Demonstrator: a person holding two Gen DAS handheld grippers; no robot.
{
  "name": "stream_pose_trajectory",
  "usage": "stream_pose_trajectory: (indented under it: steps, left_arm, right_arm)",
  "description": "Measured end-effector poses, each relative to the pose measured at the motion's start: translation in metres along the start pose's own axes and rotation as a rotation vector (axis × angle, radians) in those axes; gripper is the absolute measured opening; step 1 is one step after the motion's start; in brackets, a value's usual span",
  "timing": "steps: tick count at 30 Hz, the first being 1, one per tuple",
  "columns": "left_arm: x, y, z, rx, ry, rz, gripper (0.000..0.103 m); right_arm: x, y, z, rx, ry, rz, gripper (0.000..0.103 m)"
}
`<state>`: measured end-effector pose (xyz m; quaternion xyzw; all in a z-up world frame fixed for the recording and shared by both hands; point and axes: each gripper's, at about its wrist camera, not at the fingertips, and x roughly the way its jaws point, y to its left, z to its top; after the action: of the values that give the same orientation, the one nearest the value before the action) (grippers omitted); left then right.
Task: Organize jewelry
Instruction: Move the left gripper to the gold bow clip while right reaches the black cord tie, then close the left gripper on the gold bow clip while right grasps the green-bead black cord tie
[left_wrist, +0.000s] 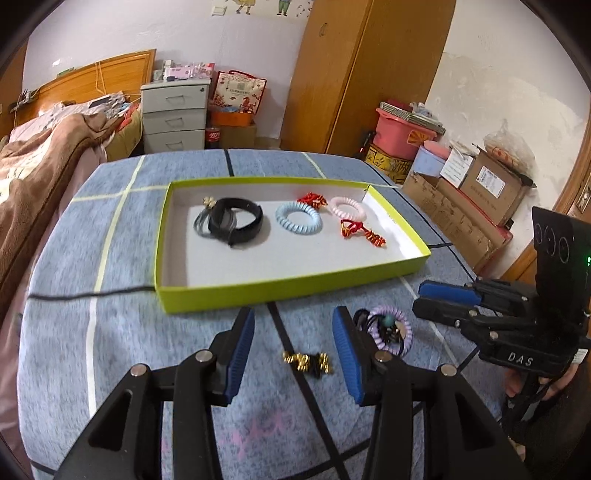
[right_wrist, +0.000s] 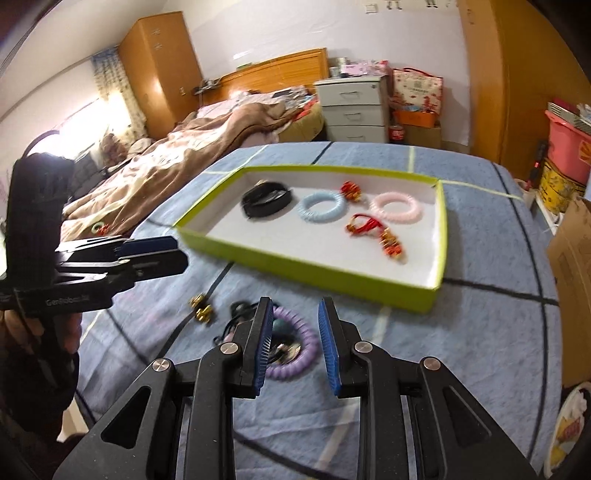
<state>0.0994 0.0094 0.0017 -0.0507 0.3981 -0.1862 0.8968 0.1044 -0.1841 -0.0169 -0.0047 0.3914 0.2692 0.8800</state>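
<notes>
Now your left gripper (left_wrist: 293, 341) hangs with jaws wide, gold-beaded black tie (left_wrist: 307, 363) on cloth between its fingers. Your right gripper (right_wrist: 295, 341) also parted, empty, over purple coil band (right_wrist: 295, 354) lying with dark ties near box front wall. Green box (left_wrist: 258, 291) holds black band (left_wrist: 236, 220), blue coil (left_wrist: 298, 218), pink coil (left_wrist: 348, 208), two red knotted pieces (left_wrist: 360, 232).

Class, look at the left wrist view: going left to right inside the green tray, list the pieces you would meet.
Black band → blue spiral hair tie → pink spiral hair tie. The red knotted ornaments overlap these in position, so they are left out.
</notes>
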Motion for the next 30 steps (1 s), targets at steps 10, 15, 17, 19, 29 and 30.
stream_pose_trajectory:
  steps: [10, 15, 17, 19, 29, 30]
  left_arm:
    - [0.005, 0.005, -0.015, -0.011, 0.024, 0.026, 0.046]
    - [0.006, 0.011, -0.016, -0.032, 0.029, 0.011, 0.046]
    - [0.006, 0.012, -0.016, -0.041, 0.03, 0.002, 0.046]
    - [0.007, 0.013, -0.016, -0.042, 0.033, -0.005, 0.046]
    - [0.012, 0.014, -0.017, -0.054, 0.056, -0.025, 0.046]
    - [0.012, 0.013, -0.018, -0.054, 0.057, -0.026, 0.046]
  right_arm:
    - [0.024, 0.018, -0.005, -0.066, 0.075, -0.003, 0.026]
    - [0.032, 0.016, -0.007, -0.053, 0.097, -0.023, 0.026]
    - [0.033, 0.014, -0.007, -0.046, 0.096, -0.019, 0.026]
    - [0.036, 0.012, -0.006, -0.036, 0.106, -0.01, 0.026]
    - [0.037, 0.001, -0.006, 0.037, 0.109, 0.027, 0.023]
    - [0.036, 0.002, -0.007, 0.037, 0.108, 0.026, 0.022]
